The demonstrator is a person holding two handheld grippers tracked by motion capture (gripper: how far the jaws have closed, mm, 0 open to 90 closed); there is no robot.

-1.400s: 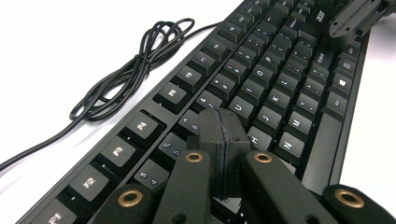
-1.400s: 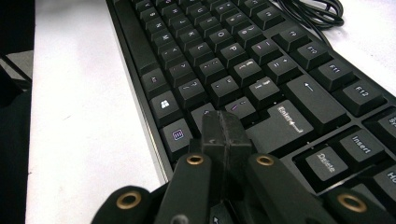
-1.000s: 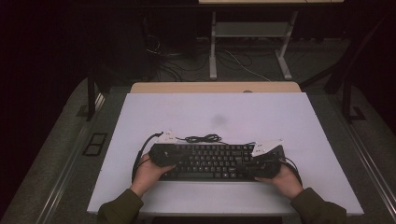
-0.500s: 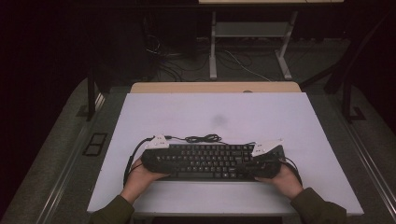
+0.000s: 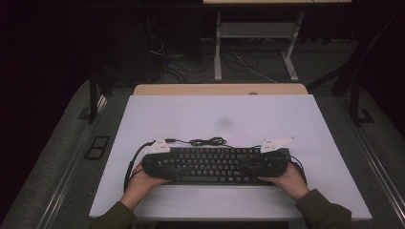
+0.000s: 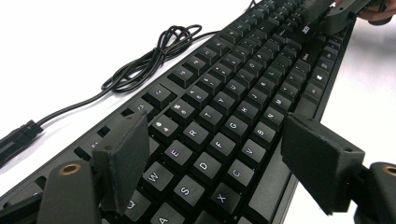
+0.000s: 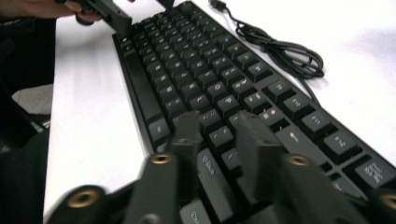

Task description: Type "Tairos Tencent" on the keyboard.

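Note:
A black keyboard (image 5: 215, 164) lies along the front of the white table (image 5: 215, 114), and its black cable (image 5: 207, 141) is coiled behind it. My left gripper (image 5: 160, 167) sits at the keyboard's left end. Its jaws have just been opening and now stand wide, and in the left gripper view (image 6: 217, 126) the keyboard (image 6: 224, 107) lies between them untouched. My right gripper (image 5: 270, 164) is at the right end. In the right gripper view (image 7: 217, 119) its blurred jaws have just been opening to a narrow gap above the keys (image 7: 201, 70), holding nothing.
A dark smudge (image 5: 224, 123) marks the table's middle. A wooden strip (image 5: 219, 89) edges the far side, with a desk frame (image 5: 253, 43) and floor cables beyond. Metal rails run along both sides. The cable coil (image 6: 149, 60) (image 7: 285, 51) lies just behind the keyboard.
The left hand and its gripper have slid slightly outward at the keyboard's left end. The keyboard and the right hand have kept their place.

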